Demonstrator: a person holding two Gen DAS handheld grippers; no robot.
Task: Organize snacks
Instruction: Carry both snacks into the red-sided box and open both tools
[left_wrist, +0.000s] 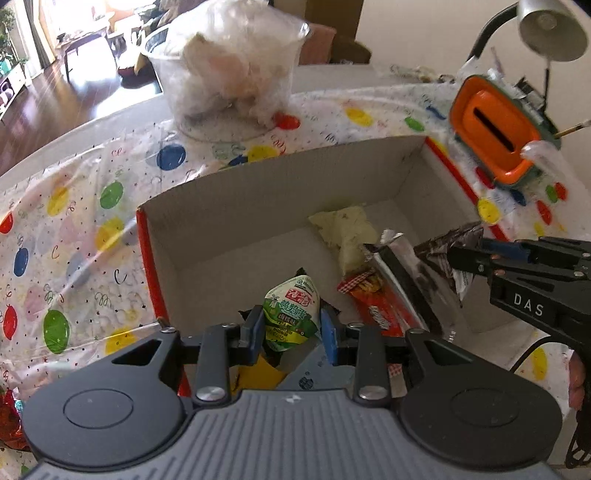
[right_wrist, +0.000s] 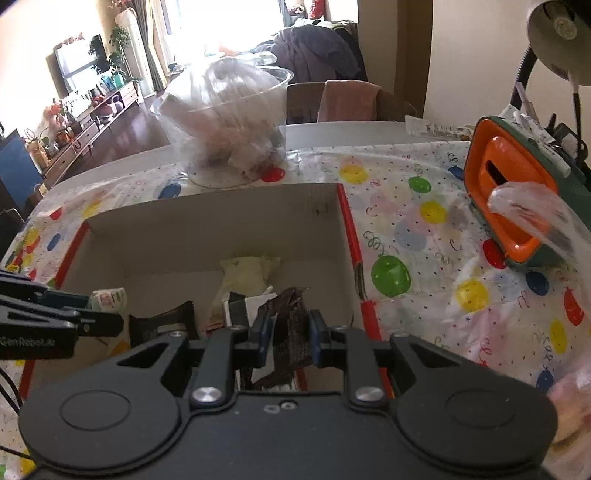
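A cardboard box with red edges sits on the table; it also shows in the right wrist view. Inside lie a pale yellow packet, a red snack bar and a silver-black wrapper. My left gripper is shut on a green-and-white snack packet over the box's near side. My right gripper is shut on a dark brown wrapper above the box's right part; it enters the left wrist view from the right.
A clear plastic tub stuffed with bags stands behind the box. An orange-and-green container and a desk lamp stand at the right. A balloon-print plastic cloth covers the table. More wrappers lie under my left gripper.
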